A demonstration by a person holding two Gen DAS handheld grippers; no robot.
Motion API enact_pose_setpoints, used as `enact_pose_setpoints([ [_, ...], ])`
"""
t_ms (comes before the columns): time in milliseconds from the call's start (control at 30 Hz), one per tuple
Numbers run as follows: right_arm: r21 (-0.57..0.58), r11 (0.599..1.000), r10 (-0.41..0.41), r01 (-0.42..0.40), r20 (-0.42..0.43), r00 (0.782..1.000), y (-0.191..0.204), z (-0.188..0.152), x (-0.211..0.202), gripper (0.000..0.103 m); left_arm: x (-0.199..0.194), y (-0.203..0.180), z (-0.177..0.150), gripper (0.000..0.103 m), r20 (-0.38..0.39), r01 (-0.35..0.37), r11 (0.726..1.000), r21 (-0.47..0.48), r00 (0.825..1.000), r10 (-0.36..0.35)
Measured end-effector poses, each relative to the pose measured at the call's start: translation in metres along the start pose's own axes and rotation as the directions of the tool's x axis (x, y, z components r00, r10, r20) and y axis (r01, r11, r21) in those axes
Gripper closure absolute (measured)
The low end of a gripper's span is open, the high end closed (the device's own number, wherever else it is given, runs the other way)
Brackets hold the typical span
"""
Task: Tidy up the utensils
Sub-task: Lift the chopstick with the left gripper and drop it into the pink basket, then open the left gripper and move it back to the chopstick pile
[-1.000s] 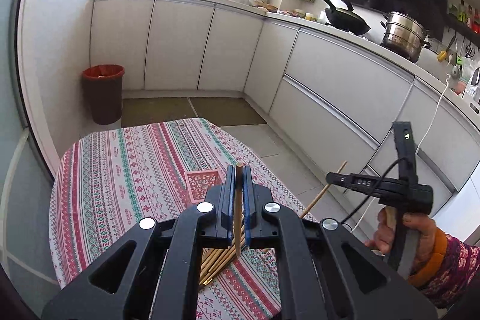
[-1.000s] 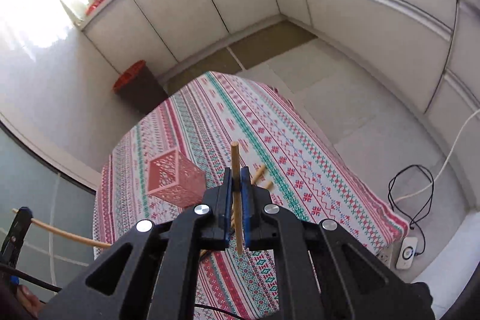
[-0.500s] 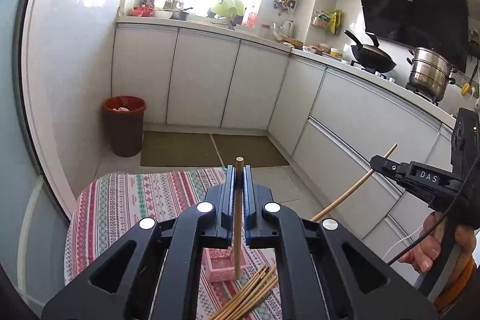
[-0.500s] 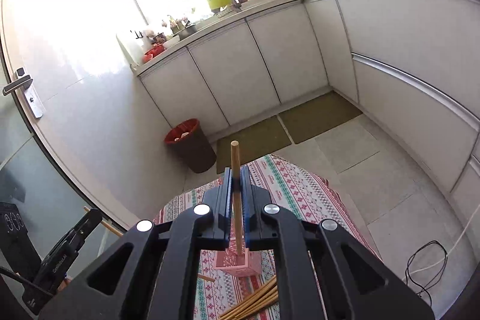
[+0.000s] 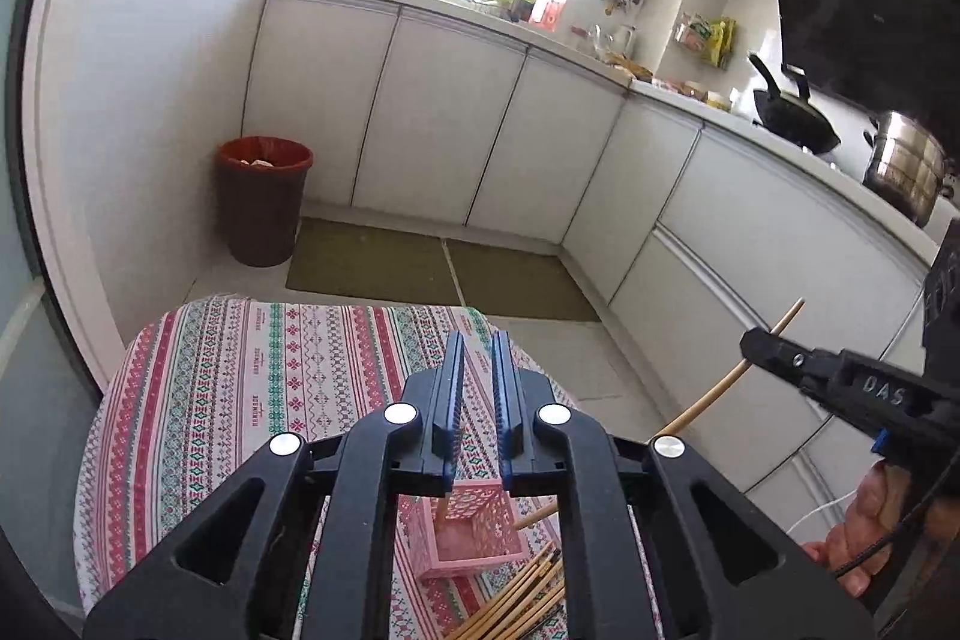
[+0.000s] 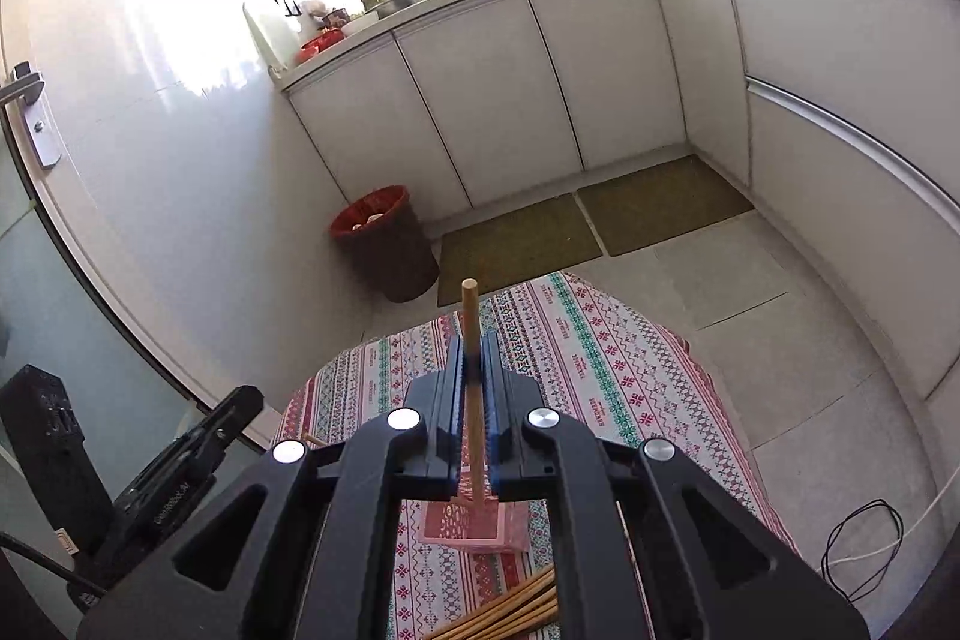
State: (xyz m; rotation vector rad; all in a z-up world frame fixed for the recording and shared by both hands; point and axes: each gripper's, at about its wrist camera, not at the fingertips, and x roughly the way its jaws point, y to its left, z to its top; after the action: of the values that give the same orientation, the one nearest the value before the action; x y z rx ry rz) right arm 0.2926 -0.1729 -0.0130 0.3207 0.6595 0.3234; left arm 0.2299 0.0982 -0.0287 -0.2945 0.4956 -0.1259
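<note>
- The table (image 5: 198, 400) wears a striped cloth, and the job happens on it
- The pink basket (image 5: 474, 529) stands on the table near the close edge, and the sticks belong in it
- A pile of chopsticks (image 5: 516, 604) lies on the cloth just beside the basket, so I think most of the job is left
- The left gripper (image 5: 477, 400) has its jaws a little apart with nothing between them, right above the basket
- One stick (image 5: 441, 508) pokes into the basket, so one looks done
- The right gripper (image 6: 474, 400) squeezes one chopstick (image 6: 471, 334) upright above the basket, not dropped in yet
</note>
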Motion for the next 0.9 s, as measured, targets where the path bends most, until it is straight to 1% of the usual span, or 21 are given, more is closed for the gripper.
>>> enact_pose_setpoints([
  [100,-0.014,1.0,-0.009,0.009,-0.01,1.0,0.003,-0.005,0.01,0.097,-0.02,0.007,0.001,0.086,0.082,-0.034,0.999,-0.034,0.996,0.037],
  [133,-0.019,1.0,-0.014,0.014,-0.01,1.0,0.005,-0.007,0.013,0.097,-0.025,0.01,0.001,0.081,0.098,-0.044,0.998,-0.04,0.994,0.048],
  [233,-0.03,0.999,-0.026,0.025,-0.013,1.0,0.008,-0.013,0.023,0.097,-0.035,0.016,0.001,0.076,0.124,-0.049,0.997,-0.06,0.991,0.057],
  [300,-0.029,0.999,-0.026,0.025,-0.026,0.999,0.009,-0.016,0.032,0.097,-0.036,0.018,0.0,0.074,0.12,-0.056,0.997,-0.058,0.991,0.062],
  [367,-0.03,0.999,-0.023,0.022,-0.035,0.999,0.01,-0.021,0.041,0.096,-0.032,0.018,-0.002,0.072,0.104,-0.085,0.996,-0.037,0.991,0.088],
  [433,-0.026,1.0,-0.013,0.011,-0.053,0.999,0.009,-0.025,0.048,0.09,-0.029,0.016,-0.004,0.072,0.093,-0.108,0.994,-0.014,0.99,0.109],
  [500,-0.023,1.0,-0.013,0.011,-0.062,0.998,0.011,-0.028,0.05,0.077,-0.028,0.014,-0.006,0.071,0.086,-0.115,0.993,0.006,0.99,0.114],
  [567,-0.034,0.999,-0.025,0.023,-0.05,0.998,0.011,-0.03,0.046,0.077,-0.029,0.009,-0.008,0.07,0.088,-0.121,0.992,0.023,0.989,0.119],
  [667,-0.049,0.998,-0.032,0.031,-0.03,0.999,0.011,-0.033,0.034,0.076,-0.034,0.003,-0.01,0.059,0.09,-0.121,0.992,0.038,0.989,0.117],
  [733,-0.063,0.997,-0.043,0.042,-0.015,0.999,0.013,-0.035,0.023,0.073,-0.037,-0.002,-0.013,0.051,0.096,-0.125,0.991,0.047,0.988,0.12],
  [767,-0.07,0.997,-0.046,0.046,-0.008,0.999,0.013,-0.037,0.018,0.069,-0.038,-0.005,-0.015,0.051,0.092,-0.125,0.991,0.052,0.989,0.12],
  [867,-0.091,0.994,-0.058,0.058,0.007,0.998,0.014,-0.043,0.003,0.068,-0.04,-0.013,-0.02,0.049,0.068,-0.127,0.989,0.07,0.99,0.123],
  [900,-0.097,0.994,-0.058,0.059,0.007,0.998,0.013,-0.045,-0.002,0.063,-0.041,-0.016,-0.023,0.045,0.062,-0.13,0.989,0.072,0.99,0.126],
])
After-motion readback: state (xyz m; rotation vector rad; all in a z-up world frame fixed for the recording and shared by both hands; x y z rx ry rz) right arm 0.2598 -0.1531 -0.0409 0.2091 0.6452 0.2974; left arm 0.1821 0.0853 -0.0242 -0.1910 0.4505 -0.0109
